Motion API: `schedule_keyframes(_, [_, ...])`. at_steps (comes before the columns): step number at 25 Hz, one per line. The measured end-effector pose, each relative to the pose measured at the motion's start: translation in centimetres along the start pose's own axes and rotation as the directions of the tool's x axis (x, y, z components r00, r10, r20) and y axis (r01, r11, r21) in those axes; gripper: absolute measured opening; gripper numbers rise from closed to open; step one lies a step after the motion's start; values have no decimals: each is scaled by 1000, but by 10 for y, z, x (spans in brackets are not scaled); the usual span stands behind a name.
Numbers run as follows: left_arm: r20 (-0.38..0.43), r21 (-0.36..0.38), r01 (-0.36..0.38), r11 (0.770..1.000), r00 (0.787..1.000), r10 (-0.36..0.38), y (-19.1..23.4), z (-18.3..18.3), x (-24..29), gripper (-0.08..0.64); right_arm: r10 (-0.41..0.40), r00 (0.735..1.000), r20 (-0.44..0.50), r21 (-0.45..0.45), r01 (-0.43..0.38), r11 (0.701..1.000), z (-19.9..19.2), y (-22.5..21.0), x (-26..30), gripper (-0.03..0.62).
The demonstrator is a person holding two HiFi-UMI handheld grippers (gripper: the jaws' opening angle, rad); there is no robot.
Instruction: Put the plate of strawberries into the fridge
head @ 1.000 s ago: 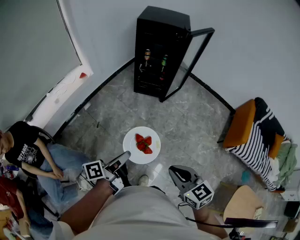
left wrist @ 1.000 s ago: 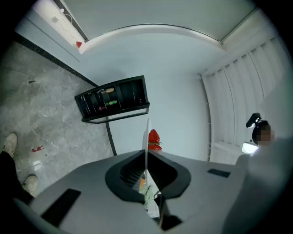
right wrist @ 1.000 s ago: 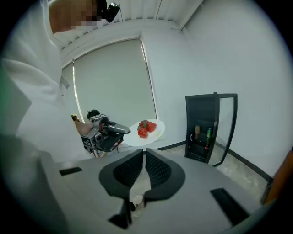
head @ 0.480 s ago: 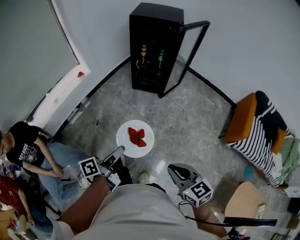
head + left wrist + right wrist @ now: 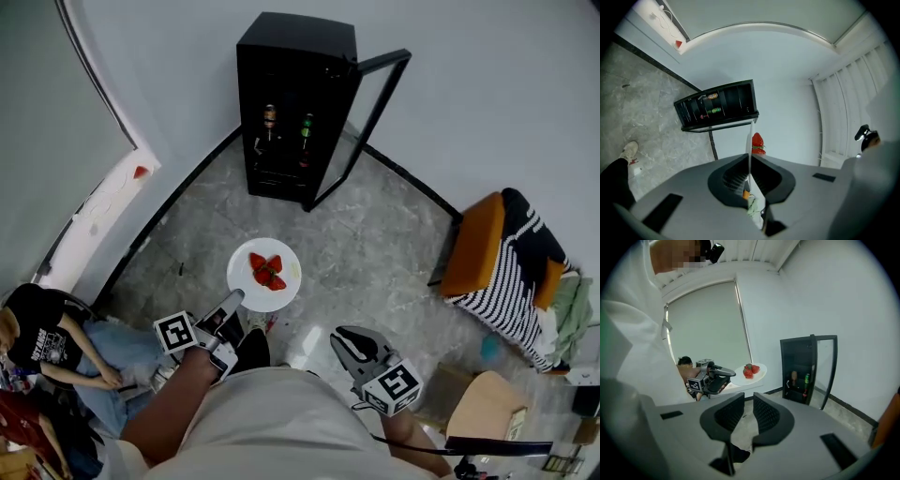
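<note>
Grip on the left tool (image 5: 232, 302)?

Clenched on the near rim of the plate (image 5: 289, 274), edge pinched between the pads. Held about level in the air, strawberries (image 5: 265, 272) heaped near the middle.

And the right tool (image 5: 345, 343)?

Empty, jaws a little apart, hanging low by the body.

Step in hand, then?

Carrying, most likely. Plate above the floor (image 5: 375, 244), well apart from the fridge (image 5: 298, 56) ahead. Door (image 5: 364, 117) swung wide already, so no opening needed.

Next move?

Forward to the fridge, then in onto a shelf, probably. Two bottles (image 5: 270, 117) standing on one shelf inside; free room beside or below them too dark to judge from here. Calls for a level plate throughout: one-sided rim grip, far edge prone to dip, fruit free to roll. Release only with the plate resting flat.
</note>
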State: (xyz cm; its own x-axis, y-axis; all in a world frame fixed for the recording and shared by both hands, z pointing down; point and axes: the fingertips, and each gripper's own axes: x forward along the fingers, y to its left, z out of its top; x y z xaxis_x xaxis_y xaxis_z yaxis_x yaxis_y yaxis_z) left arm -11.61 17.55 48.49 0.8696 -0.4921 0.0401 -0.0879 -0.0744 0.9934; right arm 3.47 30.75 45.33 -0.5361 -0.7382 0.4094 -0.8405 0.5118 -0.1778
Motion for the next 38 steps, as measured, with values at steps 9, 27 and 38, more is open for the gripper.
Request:
schedule_keyframes(9, [-85, 38, 22, 999, 996, -19, 6, 119, 105, 26, -80, 997, 20, -40, 81, 996, 83, -75, 90, 89])
schedule_keyframes(27, [-3, 62, -61, 996, 998, 61, 73, 286, 294, 26, -15, 1000, -12, -69, 14, 998, 163, -229, 209, 89])
schedule_keyframes(38, [142, 1, -157, 988, 978, 155, 142, 365, 449, 26, 23, 997, -77, -61, -28, 998, 201, -397, 223, 89])
